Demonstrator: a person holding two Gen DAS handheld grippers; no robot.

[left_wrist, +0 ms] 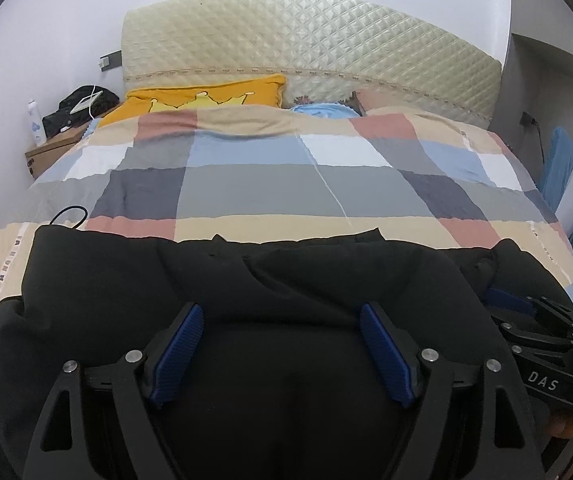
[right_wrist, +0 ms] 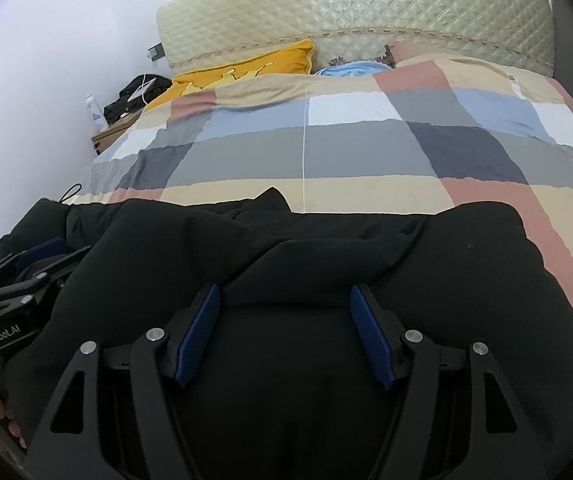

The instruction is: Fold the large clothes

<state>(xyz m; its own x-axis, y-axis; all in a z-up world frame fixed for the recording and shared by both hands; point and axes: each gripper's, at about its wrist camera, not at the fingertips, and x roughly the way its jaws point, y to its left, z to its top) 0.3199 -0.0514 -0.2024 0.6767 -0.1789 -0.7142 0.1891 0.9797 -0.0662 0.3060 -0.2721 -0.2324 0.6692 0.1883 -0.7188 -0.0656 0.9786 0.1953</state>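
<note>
The black jacket [left_wrist: 246,280] fills the lower half of both frames, spread across the foot of the bed [left_wrist: 286,184] on its checked cover. I judge it thick and padded: soft, puffy at the folds, light for its bulk, and with a smooth shell that may slide off the pads. It will slump rather than hold a crease, so I'd take it at a firm edge, the hem or a seam ridge like the raised fold running across mid-frame, not the loose middle.

My left hand-held gripper [left_wrist: 280,316] hangs over the cloth with its blue pads [left_wrist: 182,344] well apart and nothing pinched between them. The right hand-held gripper [right_wrist: 284,304] is likewise spread wide above the jacket, gripping nothing; it also shows at the right edge of the left view.

Beyond, in the upper part of the frame, a yellow pillow [left_wrist: 210,98] leans on the quilted headboard [left_wrist: 306,40], and a bedside cabinet [left_wrist: 52,150] sits at upper left.
</note>
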